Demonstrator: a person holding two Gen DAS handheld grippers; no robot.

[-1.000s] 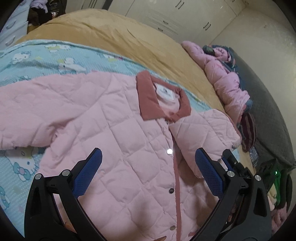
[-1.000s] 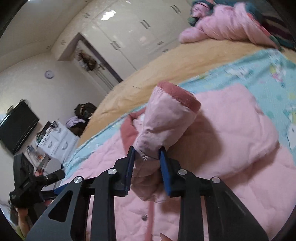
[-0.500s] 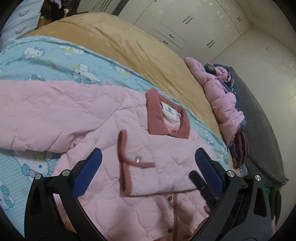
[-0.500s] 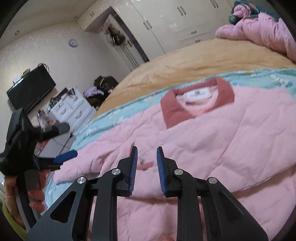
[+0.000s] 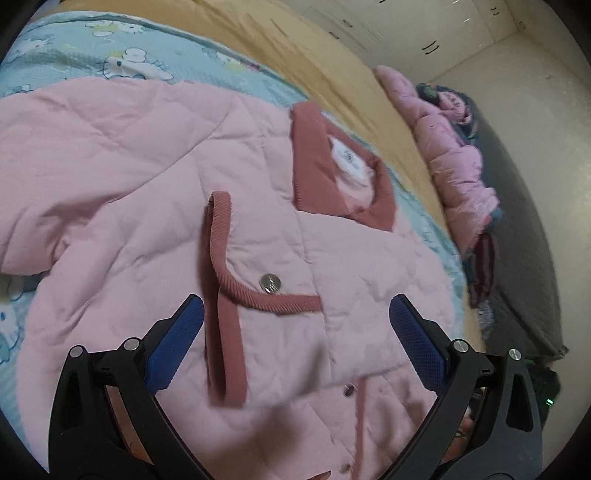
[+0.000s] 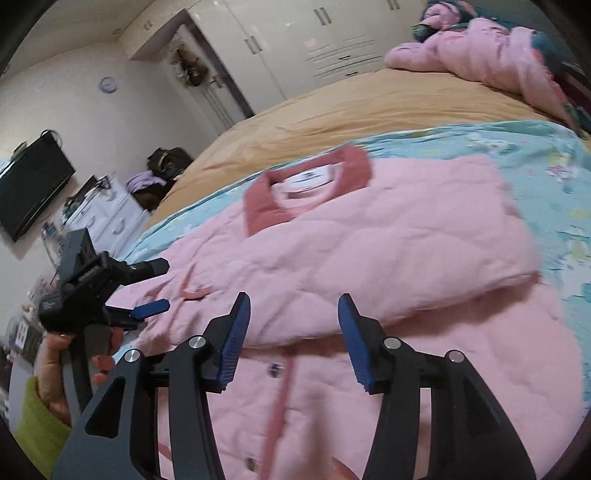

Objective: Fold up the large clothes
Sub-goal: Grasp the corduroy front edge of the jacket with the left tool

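A pink quilted jacket (image 5: 147,177) with a dark pink collar (image 5: 310,173) lies front up on a teal cartoon-print sheet (image 5: 110,59). One sleeve is folded across its chest, the ribbed cuff (image 5: 218,236) next to a snap button (image 5: 269,283). My left gripper (image 5: 293,314) hovers open just above that folded sleeve, holding nothing. In the right wrist view the jacket (image 6: 388,243) and its collar (image 6: 306,184) fill the middle. My right gripper (image 6: 293,306) is over the button placket, its jaws opening with nothing between them. The left gripper (image 6: 157,288) shows at the left, in a hand with a green sleeve.
The sheet lies on a tan bedspread (image 6: 351,110). A heap of pink and dark clothes (image 5: 458,155) (image 6: 480,55) sits at the bed's far side. White wardrobes (image 6: 314,33), a wall television (image 6: 29,188) and a white dresser (image 6: 107,214) stand beyond the bed.
The right gripper laid the sleeve it held across the jacket's chest, let go, and now stands wider. The left gripper came down closer to the folded sleeve.
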